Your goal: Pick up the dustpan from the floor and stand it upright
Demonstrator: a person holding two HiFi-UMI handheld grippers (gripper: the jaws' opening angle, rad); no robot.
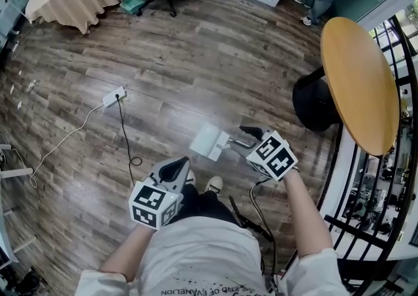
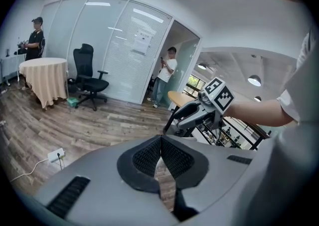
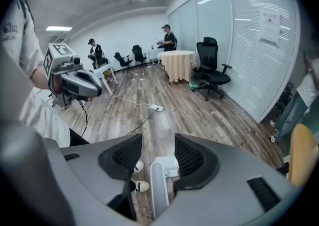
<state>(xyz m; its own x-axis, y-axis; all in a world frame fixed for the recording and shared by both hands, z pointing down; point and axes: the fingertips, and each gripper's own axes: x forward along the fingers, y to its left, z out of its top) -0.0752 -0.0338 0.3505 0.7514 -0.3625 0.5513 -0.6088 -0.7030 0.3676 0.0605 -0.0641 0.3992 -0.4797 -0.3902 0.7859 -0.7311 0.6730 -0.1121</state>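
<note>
The white plastic dustpan [image 1: 208, 142] seems upright on the wooden floor [image 1: 196, 59], handle [image 3: 158, 190] loose between the right gripper's [image 3: 158, 140] spread fingers, which should lift straight clear; the left gripper's [image 2: 160, 140] fingers are pressed together.

1. The left gripper [image 1: 175, 169] is hovering on the near side of the dustpan [image 1: 208, 141], with its jaws pressing together on nothing.
2. The right gripper [image 1: 245, 138] is hanging just right of the dustpan and tilting downward, its jaws standing wide apart and gripping nothing.
3. The left forearm [image 1: 127, 255] and right forearm [image 1: 304, 216] are reaching forward.
</note>
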